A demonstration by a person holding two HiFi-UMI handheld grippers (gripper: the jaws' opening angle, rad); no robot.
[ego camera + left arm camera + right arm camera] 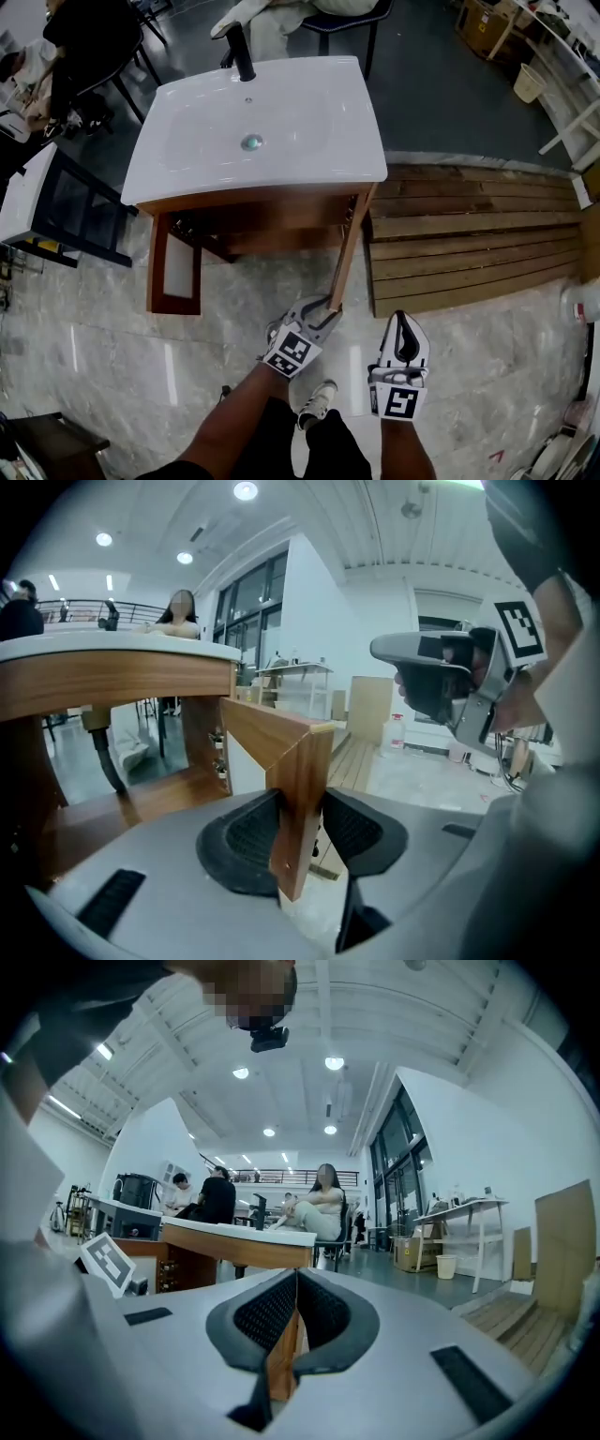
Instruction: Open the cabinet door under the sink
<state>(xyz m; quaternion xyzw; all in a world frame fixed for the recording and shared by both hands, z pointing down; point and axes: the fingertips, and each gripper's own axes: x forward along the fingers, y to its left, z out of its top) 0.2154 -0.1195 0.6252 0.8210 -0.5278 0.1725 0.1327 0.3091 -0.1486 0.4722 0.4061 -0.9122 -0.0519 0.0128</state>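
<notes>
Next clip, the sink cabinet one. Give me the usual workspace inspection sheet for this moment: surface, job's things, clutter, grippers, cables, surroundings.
surface: pale marbled floor; wooden decking to the right of the cabinet.
job's things: wooden cabinet under the white sink; right cabinet door and left cabinet door both swung open.
clutter: cardboard box and waste bin, far back right.
grippers: left gripper closed on the right cabinet door's free edge; right gripper shut, empty, clear of the door.
cables: nothing seen near the cabinet.
surroundings: seated people behind the sink.
</notes>
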